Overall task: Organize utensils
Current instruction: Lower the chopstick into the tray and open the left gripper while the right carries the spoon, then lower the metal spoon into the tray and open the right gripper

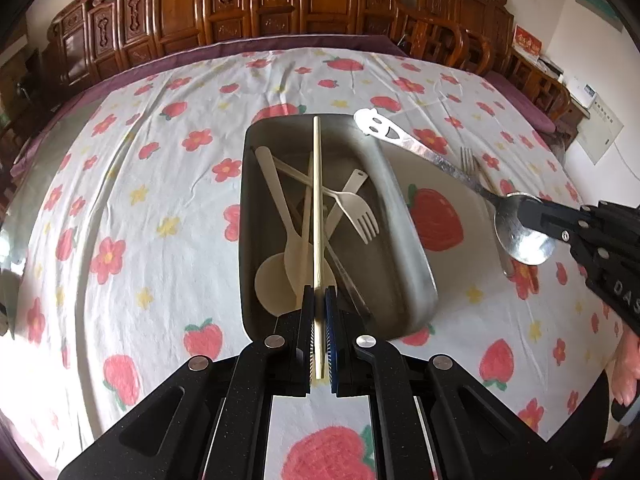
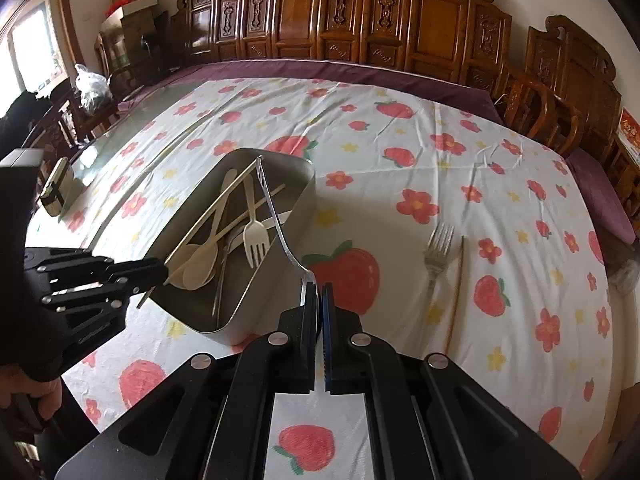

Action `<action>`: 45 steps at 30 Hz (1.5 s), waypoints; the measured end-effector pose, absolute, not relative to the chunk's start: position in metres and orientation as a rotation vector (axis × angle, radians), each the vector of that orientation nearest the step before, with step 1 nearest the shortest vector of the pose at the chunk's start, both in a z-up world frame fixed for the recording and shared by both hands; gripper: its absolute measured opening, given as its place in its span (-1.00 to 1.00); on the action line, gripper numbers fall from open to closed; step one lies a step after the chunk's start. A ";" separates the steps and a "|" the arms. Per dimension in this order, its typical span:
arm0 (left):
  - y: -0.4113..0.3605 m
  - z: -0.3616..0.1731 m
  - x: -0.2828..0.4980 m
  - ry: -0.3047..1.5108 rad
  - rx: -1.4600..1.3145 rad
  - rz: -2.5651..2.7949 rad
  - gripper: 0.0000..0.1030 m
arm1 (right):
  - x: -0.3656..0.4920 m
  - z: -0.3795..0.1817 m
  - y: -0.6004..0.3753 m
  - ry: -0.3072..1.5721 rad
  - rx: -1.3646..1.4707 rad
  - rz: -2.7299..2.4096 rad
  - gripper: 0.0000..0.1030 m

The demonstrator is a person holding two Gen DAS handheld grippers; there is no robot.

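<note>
Bright daylight comes from a window at far left. The metal tray throws a soft shadow to the right. Edges bend strongly; corners are dark.

each wrist view looks steeply down along its own fingers, close above the table; both share the metal tray — from opposite sides.

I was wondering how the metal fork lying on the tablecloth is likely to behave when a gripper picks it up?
The metal fork looks rigid, so it probably won't flex. Its shiny surface may slip between the fingers. It lies flat on the soft tablecloth, beside a chopstick, so getting under it could be awkward and may nudge that.
</note>
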State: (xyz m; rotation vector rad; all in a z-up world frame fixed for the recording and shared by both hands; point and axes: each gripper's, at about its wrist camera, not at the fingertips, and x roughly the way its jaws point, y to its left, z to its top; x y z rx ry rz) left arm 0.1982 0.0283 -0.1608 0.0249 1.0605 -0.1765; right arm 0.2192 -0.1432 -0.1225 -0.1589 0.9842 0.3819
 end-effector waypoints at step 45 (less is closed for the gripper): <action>0.113 -0.127 0.162 0.914 -0.026 -0.086 -0.17 | 0.255 -0.159 -0.070 1.084 -0.029 0.213 -0.93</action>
